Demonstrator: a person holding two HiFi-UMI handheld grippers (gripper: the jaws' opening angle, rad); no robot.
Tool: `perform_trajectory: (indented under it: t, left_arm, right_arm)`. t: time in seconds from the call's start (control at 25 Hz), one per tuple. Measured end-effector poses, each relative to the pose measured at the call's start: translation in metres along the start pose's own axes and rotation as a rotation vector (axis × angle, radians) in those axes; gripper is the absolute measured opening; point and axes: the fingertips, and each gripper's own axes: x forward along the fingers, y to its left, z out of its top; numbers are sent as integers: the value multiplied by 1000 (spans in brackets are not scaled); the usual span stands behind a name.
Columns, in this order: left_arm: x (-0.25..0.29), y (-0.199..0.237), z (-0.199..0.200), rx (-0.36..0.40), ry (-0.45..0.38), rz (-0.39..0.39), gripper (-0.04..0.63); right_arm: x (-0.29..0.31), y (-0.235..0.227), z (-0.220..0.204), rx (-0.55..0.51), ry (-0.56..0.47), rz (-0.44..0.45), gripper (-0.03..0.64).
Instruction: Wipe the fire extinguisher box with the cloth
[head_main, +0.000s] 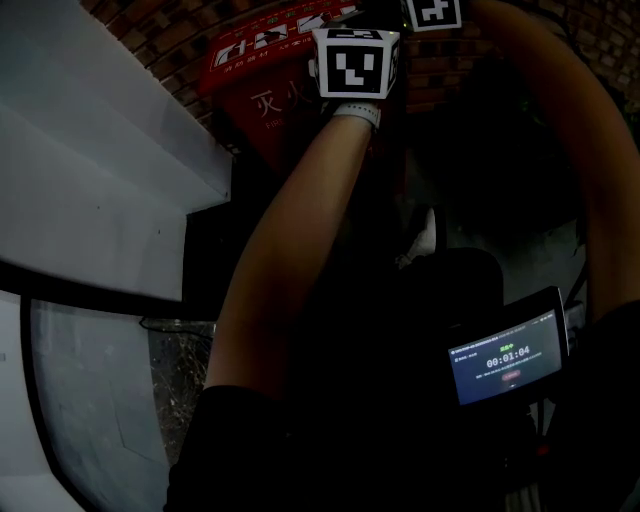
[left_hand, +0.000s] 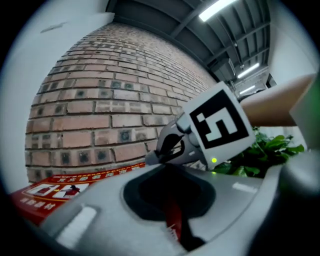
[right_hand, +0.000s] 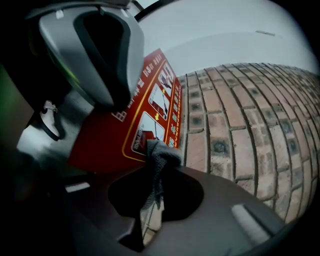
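In the head view, the person is reaching both bare forearms up toward the red fire extinguisher box (head_main: 262, 75), which is standing against a brick wall (head_main: 140, 25). The left gripper (head_main: 355, 62) is showing only its marker cube, in front of the box's upper face. The right gripper (head_main: 435, 12) is sitting just beside it, cut by the top edge. A white ledge (head_main: 90, 190) is filling the left side. A small lit screen (head_main: 505, 358) is glowing low on the right in the dark.

In the left gripper view, the left gripper's jaws are lying drawn together, grasping nothing. Only a narrow slit is remaining between them, and red with white print is showing through it. The box's printed top is stretching away at lower left, under the brick wall. The right gripper is hovering just beyond the jaw tips, its marker cube facing the camera. Green leaves (left_hand: 272, 150) are standing behind it at right. Strip lights (left_hand: 220, 7) are running along the ceiling.

In the right gripper view, the right gripper's jaws are clenching a grey cloth (right_hand: 161, 156). The cloth's bunched end is sticking out past the tips, and its loose end is hanging down inside the jaw opening. The bunch is lying right at the edge of the box's pictured label. Whether it is pressing on the label cannot be told. The left gripper's grey body is looming at upper left.
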Motion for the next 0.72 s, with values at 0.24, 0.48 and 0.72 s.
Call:
perform_trajectory:
  t: [0.24, 0.48, 0.72]
  left_arm:
    - [-6, -3, -6, 127, -15, -29, 3]
    - [-31, -11, -3, 32, -9, -65, 3]
    - [-54, 7, -8, 32, -28, -41, 3]
  right_arm:
    - [-28, 19, 14, -20, -21, 41, 31]
    - [-54, 33, 32, -40, -50, 58, 31]
    - [-70, 44, 45, -14, -86, 89, 31]
